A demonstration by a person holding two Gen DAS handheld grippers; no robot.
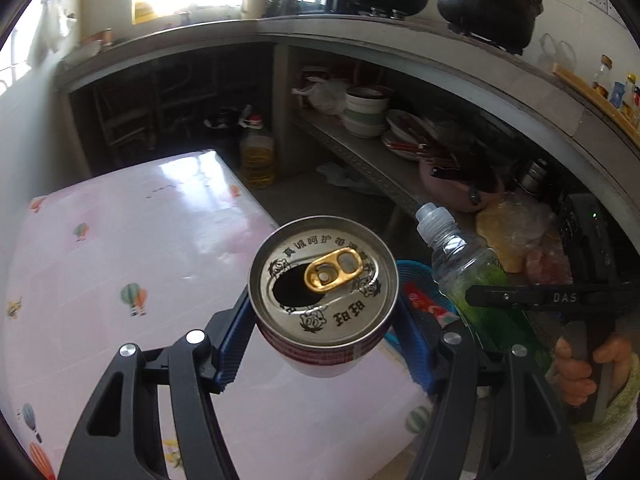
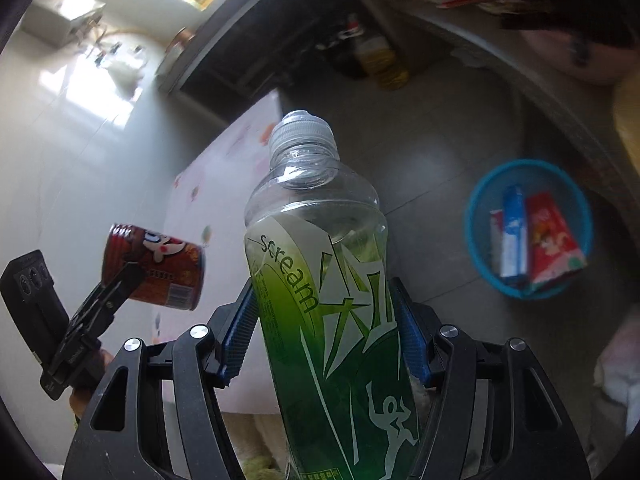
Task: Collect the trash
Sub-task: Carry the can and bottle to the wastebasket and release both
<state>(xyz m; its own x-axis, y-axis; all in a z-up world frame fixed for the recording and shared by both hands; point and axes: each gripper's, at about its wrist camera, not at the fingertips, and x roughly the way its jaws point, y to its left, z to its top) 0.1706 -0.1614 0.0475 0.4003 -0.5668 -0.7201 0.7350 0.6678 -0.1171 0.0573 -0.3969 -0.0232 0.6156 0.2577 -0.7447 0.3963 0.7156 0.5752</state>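
Note:
An opened red drink can [image 1: 324, 280] with a gold pull-tab is upright between the blue pads of my left gripper [image 1: 324, 308], which is shut on it above the table edge. In the right wrist view the same can [image 2: 156, 268] hangs at the left. A clear plastic bottle [image 2: 320, 260] with a green "scream" label and a capped neck is clamped in my right gripper [image 2: 323, 292], and the bottle [image 1: 464, 264] also shows to the right of the can. A blue basket [image 2: 472, 208] stands on the floor, right of the bottle, with cartons and a wrapper inside.
A table with a pink balloon-print cloth [image 1: 120, 260] lies under the left hand. Behind it, a concrete counter [image 1: 360, 28] carries a wok and a black pot [image 1: 488, 4]. Bowls [image 1: 366, 112] fill the shelf below. An oil jug [image 1: 258, 152] stands on the floor.

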